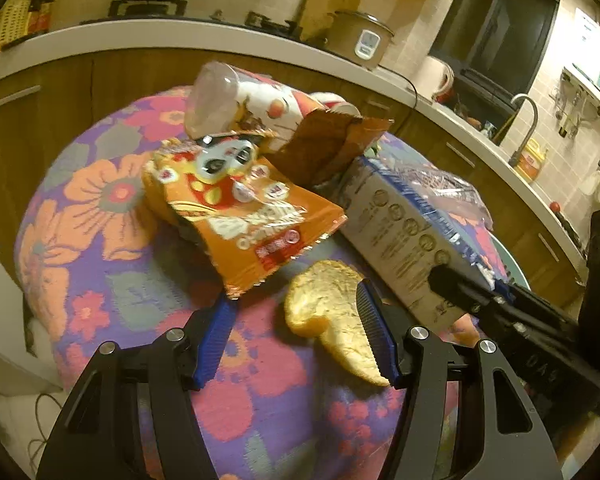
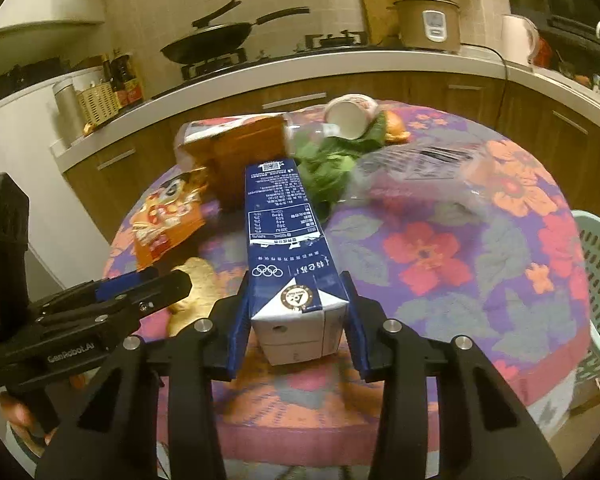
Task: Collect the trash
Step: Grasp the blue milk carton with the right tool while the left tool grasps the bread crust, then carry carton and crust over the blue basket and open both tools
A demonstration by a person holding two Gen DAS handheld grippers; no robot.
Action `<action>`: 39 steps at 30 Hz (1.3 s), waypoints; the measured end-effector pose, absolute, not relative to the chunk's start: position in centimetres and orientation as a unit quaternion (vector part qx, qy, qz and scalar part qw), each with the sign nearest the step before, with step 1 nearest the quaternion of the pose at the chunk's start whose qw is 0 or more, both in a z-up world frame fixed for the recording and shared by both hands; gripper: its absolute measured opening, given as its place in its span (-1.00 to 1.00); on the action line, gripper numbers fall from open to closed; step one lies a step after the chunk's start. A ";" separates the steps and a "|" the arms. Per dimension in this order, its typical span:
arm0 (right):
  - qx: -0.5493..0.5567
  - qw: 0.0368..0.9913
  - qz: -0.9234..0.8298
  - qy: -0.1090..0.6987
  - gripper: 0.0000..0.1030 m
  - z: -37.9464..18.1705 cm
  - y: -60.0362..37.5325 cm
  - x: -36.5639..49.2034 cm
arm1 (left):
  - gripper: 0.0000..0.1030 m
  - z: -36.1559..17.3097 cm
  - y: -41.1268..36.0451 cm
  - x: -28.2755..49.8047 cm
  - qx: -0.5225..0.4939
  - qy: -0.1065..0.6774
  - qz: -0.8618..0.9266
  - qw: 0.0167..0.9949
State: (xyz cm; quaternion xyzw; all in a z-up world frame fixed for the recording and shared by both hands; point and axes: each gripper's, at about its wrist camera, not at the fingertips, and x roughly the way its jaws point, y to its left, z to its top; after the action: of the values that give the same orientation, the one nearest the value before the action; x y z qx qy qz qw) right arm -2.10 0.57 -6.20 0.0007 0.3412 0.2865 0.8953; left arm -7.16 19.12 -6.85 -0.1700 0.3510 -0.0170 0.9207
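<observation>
A blue and white milk carton [image 2: 284, 240] lies on the floral tablecloth [image 2: 439, 272]. My right gripper [image 2: 296, 276] has its blue pads against both sides of the carton's near end, shut on it. In the left wrist view the carton [image 1: 399, 224] lies at the right, with the right gripper [image 1: 459, 288] at its end. My left gripper [image 1: 296, 292] stands open over a yellowish peel [image 1: 327, 312]; its right pad touches the peel and its left pad is clear of it. An orange snack bag [image 1: 236, 216] lies just beyond the left pad.
Behind the bag lie a clear cup [image 1: 216, 96] and a brown wrapper [image 1: 323, 148]. Green leaves [image 2: 331, 160], a tipped paper cup [image 2: 347, 116] and clear plastic wrap [image 2: 419, 168] crowd the far side. A teal basket [image 2: 595, 280] stands off the table's right edge.
</observation>
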 end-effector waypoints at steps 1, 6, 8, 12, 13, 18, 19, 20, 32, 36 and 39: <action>0.003 0.896 0.285 0.341 -0.28 -6.2 0.1 -2.0 | 0.13 -7.0 18.8 -6.9 -0.167 0.357 -0.021 0.919; -0.012 0.904 0.268 0.334 -0.28 -6.0 -2.8 -2.6 | 0.13 -7.2 17.3 -6.5 -0.134 0.363 -0.015 0.922; -0.016 0.904 0.268 0.334 -0.27 -6.0 -3.4 -2.8 | 0.05 -7.2 16.6 -6.3 -0.123 0.366 -0.014 0.922; -0.022 0.901 0.271 0.339 -0.27 -6.5 -3.2 -2.8 | -0.26 -7.3 15.1 -6.1 -0.082 0.368 -0.004 0.926; -0.022 0.901 0.270 0.340 -0.27 -6.5 -3.1 -2.7 | -0.34 -7.3 14.8 -6.1 -0.071 0.367 -0.001 0.927; -0.013 0.894 0.280 0.351 -0.23 -6.7 -2.3 -1.9 | -0.74 -7.1 15.3 -6.0 -0.077 0.367 -0.004 0.927; -0.010 0.890 0.284 0.358 -0.22 -6.8 -2.1 -1.5 | -0.74 -7.0 15.5 -6.0 -0.081 0.366 -0.007 0.927; -0.008 0.888 0.285 0.361 -0.22 -6.9 -2.1 -1.3 | -0.76 -7.0 15.4 -6.1 -0.082 0.364 -0.009 0.928; 0.002 0.912 0.280 0.301 -0.31 -3.4 -4.6 -3.1 | -0.79 -3.2 13.1 -7.7 -0.087 0.300 -0.067 0.948; 0.021 0.925 0.269 0.268 -0.31 -1.1 -6.8 -3.4 | -0.79 -0.7 11.6 -7.0 -0.079 0.270 -0.083 0.956; 0.035 0.938 0.242 0.247 -0.31 0.2 -9.2 -3.1 | -0.79 1.1 9.8 -5.9 -0.066 0.251 -0.100 0.960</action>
State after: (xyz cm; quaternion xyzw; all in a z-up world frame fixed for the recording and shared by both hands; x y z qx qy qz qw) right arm -3.05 -9.24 0.24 0.0351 0.2470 0.2424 0.9375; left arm -5.86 9.81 1.14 -0.0660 0.2513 -0.0999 0.9605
